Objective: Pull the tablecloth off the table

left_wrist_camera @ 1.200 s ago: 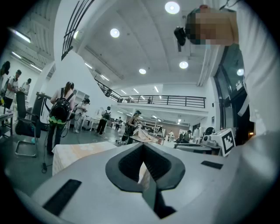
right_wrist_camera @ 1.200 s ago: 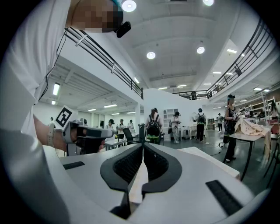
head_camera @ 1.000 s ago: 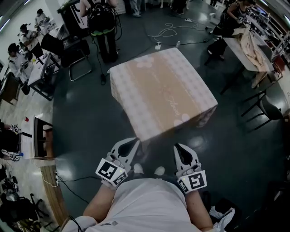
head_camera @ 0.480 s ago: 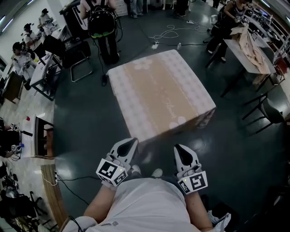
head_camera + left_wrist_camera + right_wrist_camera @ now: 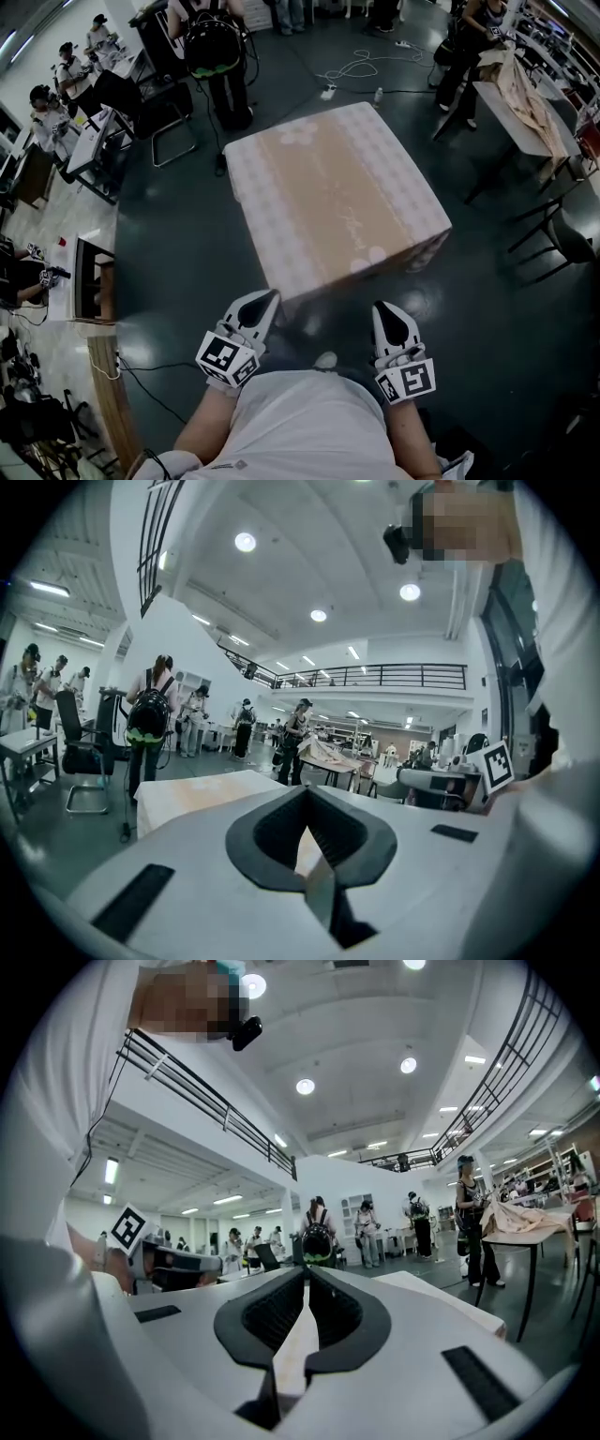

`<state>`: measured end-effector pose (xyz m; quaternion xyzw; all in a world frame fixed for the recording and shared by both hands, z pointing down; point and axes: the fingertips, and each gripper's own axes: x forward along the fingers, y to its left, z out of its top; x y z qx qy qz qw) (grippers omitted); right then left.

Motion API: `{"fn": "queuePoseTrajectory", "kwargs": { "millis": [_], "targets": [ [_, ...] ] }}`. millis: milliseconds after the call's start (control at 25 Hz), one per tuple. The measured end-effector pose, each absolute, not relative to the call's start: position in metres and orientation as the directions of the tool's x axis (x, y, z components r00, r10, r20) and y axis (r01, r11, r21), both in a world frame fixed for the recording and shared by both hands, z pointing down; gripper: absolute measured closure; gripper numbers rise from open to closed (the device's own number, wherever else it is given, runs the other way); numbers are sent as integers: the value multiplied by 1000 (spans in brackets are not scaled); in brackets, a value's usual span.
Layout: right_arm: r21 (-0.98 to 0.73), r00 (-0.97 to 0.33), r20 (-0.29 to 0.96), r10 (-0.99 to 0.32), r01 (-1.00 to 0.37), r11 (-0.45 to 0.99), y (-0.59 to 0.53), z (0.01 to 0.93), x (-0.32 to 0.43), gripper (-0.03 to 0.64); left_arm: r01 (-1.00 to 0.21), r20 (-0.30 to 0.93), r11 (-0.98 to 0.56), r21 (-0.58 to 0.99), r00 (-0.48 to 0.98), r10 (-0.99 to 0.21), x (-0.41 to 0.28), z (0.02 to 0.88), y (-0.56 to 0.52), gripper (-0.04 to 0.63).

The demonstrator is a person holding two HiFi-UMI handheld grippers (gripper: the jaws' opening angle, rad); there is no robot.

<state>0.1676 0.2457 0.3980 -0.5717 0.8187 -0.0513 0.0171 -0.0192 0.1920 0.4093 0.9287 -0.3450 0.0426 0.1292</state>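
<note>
Holds fingers pressed together on left gripper [image 5: 265, 300], with nothing between them. Carries it low, close to person's torso [image 5: 309, 422], tips aimed forward at the draped tabletop. Hovers just short of the near-left corner of tablecloth [image 5: 337, 202], not touching it.

Finds tablecloth spread flat over the whole tabletop, hiding it and hanging down every visible side. Shows a beige band up the middle between pale patterned borders. Looks roughly square, so no real long axis to speak of. Sits askew to the person, with the near edge slanting away toward the right.

Holds right gripper [image 5: 384, 311] the same way: fingers together, nothing clamped, tips pointing ahead at the cloth. Stands farther from the hem than the left one, owing to that slant.

Judging from all this: not yet begun on the pull. Lies straight ahead of both grippers, nearest at the left, by the corner. Calls for parting both pairs of fingers, reaching forward and down to the hanging hem, pinching it, then drawing back toward the body. Risks dragging the cloth crooked if pulled from the left corner alone.
</note>
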Motion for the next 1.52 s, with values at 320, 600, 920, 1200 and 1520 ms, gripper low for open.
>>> {"fn": "queuePoseTrajectory", "kwargs": {
  "millis": [320,600,920,1200,1520],
  "targets": [
    [-88,-307,32,-951,-949,303,208,396,172,583,-646,189,-730,223,764,-617,-26,423,152,586],
    [-111,-266,34,-963,-959,261,155,387,167,583,-637,202,-737,225,771,-604,-41,421,97,586],
    [-101,-248,58,-967,-965,242,101,394,141,583,-638,208,-728,252,770,-603,-72,434,35,586],
    [-102,-225,88,-971,-971,216,62,402,113,583,-634,212,-718,287,773,-598,-102,449,-18,586],
    [-83,-208,128,-970,-977,198,20,406,70,583,-621,218,-711,330,783,-583,-140,464,-80,586]
  ]
}}
